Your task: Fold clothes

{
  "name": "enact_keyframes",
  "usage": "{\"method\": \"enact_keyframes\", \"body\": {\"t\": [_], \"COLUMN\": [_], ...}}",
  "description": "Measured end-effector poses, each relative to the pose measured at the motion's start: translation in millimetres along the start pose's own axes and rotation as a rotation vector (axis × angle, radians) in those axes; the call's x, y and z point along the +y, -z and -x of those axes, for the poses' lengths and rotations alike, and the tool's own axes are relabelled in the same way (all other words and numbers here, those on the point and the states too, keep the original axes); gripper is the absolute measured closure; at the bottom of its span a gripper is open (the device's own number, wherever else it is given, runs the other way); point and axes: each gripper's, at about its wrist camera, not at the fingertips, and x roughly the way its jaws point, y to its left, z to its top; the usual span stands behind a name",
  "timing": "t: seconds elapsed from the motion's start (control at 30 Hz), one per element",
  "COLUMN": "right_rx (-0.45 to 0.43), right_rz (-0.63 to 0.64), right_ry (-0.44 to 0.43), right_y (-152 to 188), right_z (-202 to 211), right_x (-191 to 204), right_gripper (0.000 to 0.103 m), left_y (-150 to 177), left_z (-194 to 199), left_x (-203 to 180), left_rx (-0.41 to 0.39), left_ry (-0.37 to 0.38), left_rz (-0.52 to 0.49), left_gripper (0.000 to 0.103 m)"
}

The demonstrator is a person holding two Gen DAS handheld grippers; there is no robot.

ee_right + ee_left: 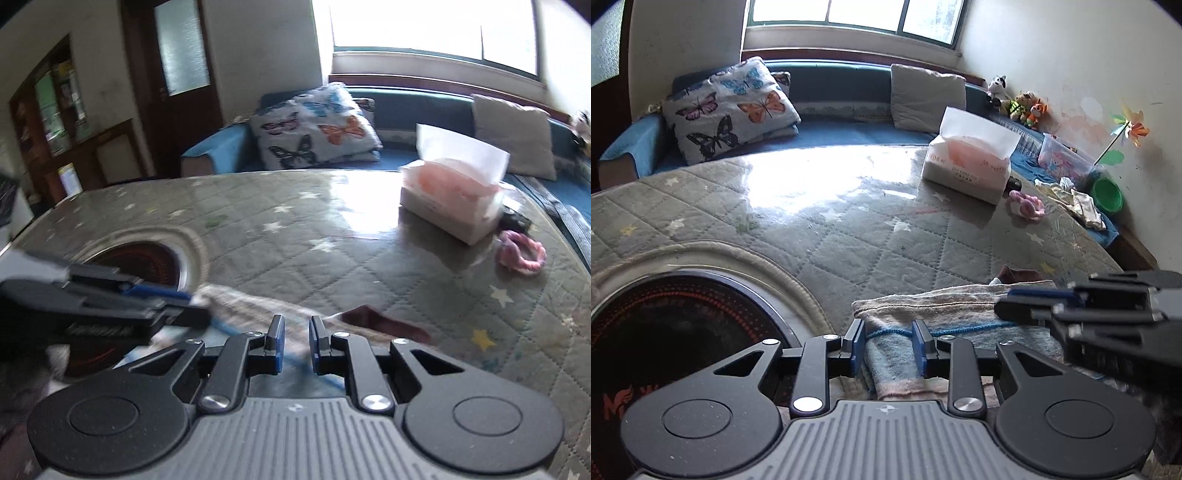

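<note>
While both tongs hover low over the table (820, 236), the cloth (942, 310) lies right under and just ahead of them, a pale knit piece with a blue line across it, bunched or already doubled over. Its long axis runs across the left tongs' (888, 345) line of sight, from between their fingers off toward the right tongs (297, 343). The left tongs stand at a middling gap with cloth showing between the pads, though whether they touch it I cannot tell. The right tongs are narrower but not closed, with nothing clearly pinched, and the cloth passes beneath them. Each pair reaches an end of the cloth equally well: left end under the left tongs, right end under the right.

A dark red scrap (384, 325) lies just beyond the right tongs; whether it belongs to the same garment is unclear. The near edge of the cloth is hidden behind both tool bodies, and the right view is blurred, so the folds cannot be counted.
</note>
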Motion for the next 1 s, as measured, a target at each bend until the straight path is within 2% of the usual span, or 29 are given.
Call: {"method": "enact_keyframes", "body": {"t": [0.23, 0.57, 0.73, 0.83, 1.0], "right_rx": [0.034, 0.042, 0.041, 0.012, -0.021], "right_rz": [0.107, 0.217, 0.204, 0.143, 0.045], "right_ry": [-0.055, -0.117, -0.139, -0.117, -0.003], "right_y": [23.4, 60.0, 76.4, 80.8, 90.3], "right_z": [18.4, 52.3, 70.1, 86.4, 104.9], "right_x": [36.3, 89.4, 100.0, 89.9, 60.2], "right_gripper": [0.073, 0.063, 0.061, 0.06, 0.058], "left_y": [9.6, 29.2, 38.5, 44.8, 58.9], "left_z": [14.5, 28.5, 39.3, 49.3, 60.2], "left_x": [-8.6, -14.0, -14.7, -15.2, -22.3], "left_rx": [-0.004, -0.007, -0.01, -0.019, -0.022], "left_ry": [-0.016, -0.033, -0.045, -0.038, -0.044], "left_rz": [-0.04, -0.076, -0.076, -0.067, -0.088], "left_gripper": [0.073, 0.072, 0.067, 0.065, 0.065]}}
